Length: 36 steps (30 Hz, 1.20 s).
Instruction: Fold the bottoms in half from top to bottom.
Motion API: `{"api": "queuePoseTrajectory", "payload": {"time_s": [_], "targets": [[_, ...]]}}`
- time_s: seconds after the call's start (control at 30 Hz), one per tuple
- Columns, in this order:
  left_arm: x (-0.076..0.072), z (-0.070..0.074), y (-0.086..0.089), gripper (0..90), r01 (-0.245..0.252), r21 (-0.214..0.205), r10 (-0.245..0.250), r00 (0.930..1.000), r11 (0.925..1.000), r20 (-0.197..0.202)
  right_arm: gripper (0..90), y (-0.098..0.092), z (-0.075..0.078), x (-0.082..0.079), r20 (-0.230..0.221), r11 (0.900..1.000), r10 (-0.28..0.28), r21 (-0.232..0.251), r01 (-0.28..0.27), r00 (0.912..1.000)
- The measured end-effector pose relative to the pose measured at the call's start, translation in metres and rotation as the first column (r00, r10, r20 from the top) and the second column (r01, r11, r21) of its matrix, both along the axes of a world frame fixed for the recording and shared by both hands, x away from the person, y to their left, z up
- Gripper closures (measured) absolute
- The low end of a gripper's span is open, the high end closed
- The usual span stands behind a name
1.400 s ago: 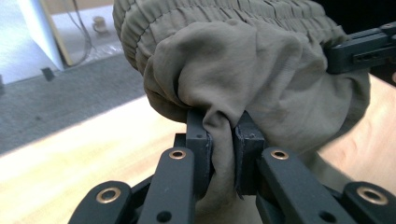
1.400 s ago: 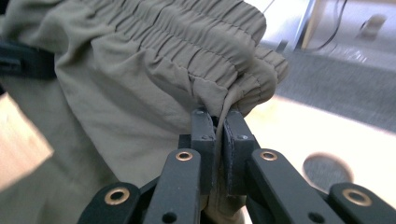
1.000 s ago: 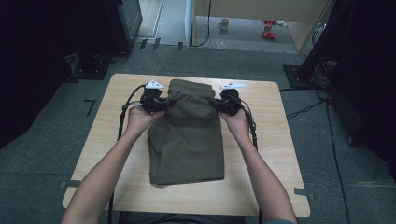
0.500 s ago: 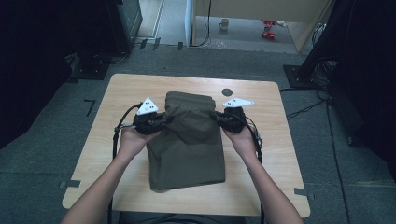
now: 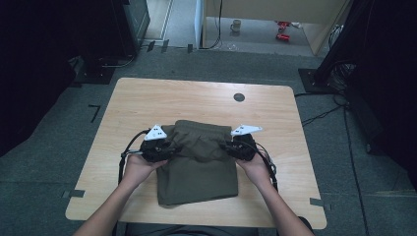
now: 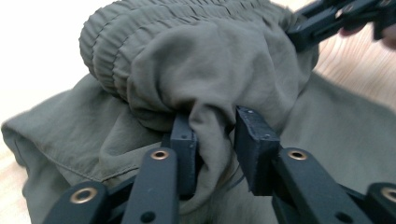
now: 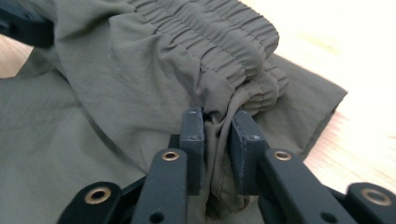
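An olive-green garment point(image 5: 196, 177) with an elastic waistband lies folded on the wooden table point(image 5: 196, 98). Its waistband end point(image 6: 187, 28) is doubled back over the lower part. My left gripper point(image 5: 172, 150) is at the fold's left corner and my right gripper point(image 5: 227, 147) at its right corner. Both sets of jaws have just been opening. In the left gripper view the gripper point(image 6: 215, 135) has a loose fold of cloth hanging between its pads, with a gap showing. In the right gripper view the gripper point(image 7: 217, 126) still has a bunch of waistband cloth point(image 7: 224, 60) pinched between its pads.
A small dark round hole point(image 5: 239, 97) sits in the table's far half. Bare wood lies beyond the garment and at both sides. Dark equipment and cables stand on the floor around the table. The right gripper point(image 6: 336, 18) shows far off in the left gripper view.
Both hands have come toward the person and lower, drawing the waistband end back over the rest of the garment, which now lies shorter.
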<state>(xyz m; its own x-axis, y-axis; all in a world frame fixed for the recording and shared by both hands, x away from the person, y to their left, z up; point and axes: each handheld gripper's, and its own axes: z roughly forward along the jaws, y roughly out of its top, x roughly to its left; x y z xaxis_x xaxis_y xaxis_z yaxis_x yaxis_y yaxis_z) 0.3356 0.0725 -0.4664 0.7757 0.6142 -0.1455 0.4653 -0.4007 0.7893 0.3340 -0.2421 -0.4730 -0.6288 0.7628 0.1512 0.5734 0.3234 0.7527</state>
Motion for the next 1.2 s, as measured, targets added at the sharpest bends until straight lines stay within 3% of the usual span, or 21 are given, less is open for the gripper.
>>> {"api": "queuePoseTrajectory", "payload": {"time_s": [0.23,0.4,0.63,0.8,0.9,1.0,1.13,1.2], "targets": [[-0.001,-0.005,0.003,60.5,0.017,0.008,-0.017,0.9985,0.9998,-0.052,65.5,0.001,-0.007,-0.001,-0.032,0.9997,0.02,0.013,-0.02,0.9993],[0.004,-0.002,0.011,56.4,0.014,-0.017,-0.015,0.9946,0.9998,-0.103,57.1,-0.002,-0.005,0.0,-0.013,0.9996,0.019,0.018,-0.019,0.9997],[0.011,0.011,0.032,58.8,-0.011,-0.055,0.005,0.9937,0.9984,-0.112,71.8,-0.012,0.006,0.001,-0.014,0.9986,0.001,0.053,0.0,0.9999],[0.024,0.015,0.045,67.3,-0.057,-0.105,0.041,0.9882,0.9928,-0.147,83.2,-0.014,0.006,0.008,0.009,0.9987,-0.042,0.028,0.041,0.9991],[0.033,0.012,0.042,74.3,-0.071,-0.073,0.059,0.986,0.9948,-0.156,86.7,-0.012,0.0,0.016,-0.021,0.9983,-0.058,0.008,0.058,0.9981],[0.043,0.006,0.037,79.4,-0.081,-0.04,0.074,0.9869,0.9959,-0.143,89.1,-0.01,-0.004,0.025,-0.006,0.9964,-0.076,-0.037,0.076,0.9971],[0.057,-0.004,0.034,86.3,-0.093,-0.026,0.088,0.9841,0.9953,-0.154,89.9,-0.012,-0.012,0.036,-0.033,0.995,-0.099,-0.018,0.099,0.9945],[0.062,-0.009,0.033,89.5,-0.097,-0.015,0.093,0.9824,0.9952,-0.162,89.9,-0.009,-0.017,0.041,-0.054,0.9941,-0.104,-0.037,0.102,0.9931]]}}
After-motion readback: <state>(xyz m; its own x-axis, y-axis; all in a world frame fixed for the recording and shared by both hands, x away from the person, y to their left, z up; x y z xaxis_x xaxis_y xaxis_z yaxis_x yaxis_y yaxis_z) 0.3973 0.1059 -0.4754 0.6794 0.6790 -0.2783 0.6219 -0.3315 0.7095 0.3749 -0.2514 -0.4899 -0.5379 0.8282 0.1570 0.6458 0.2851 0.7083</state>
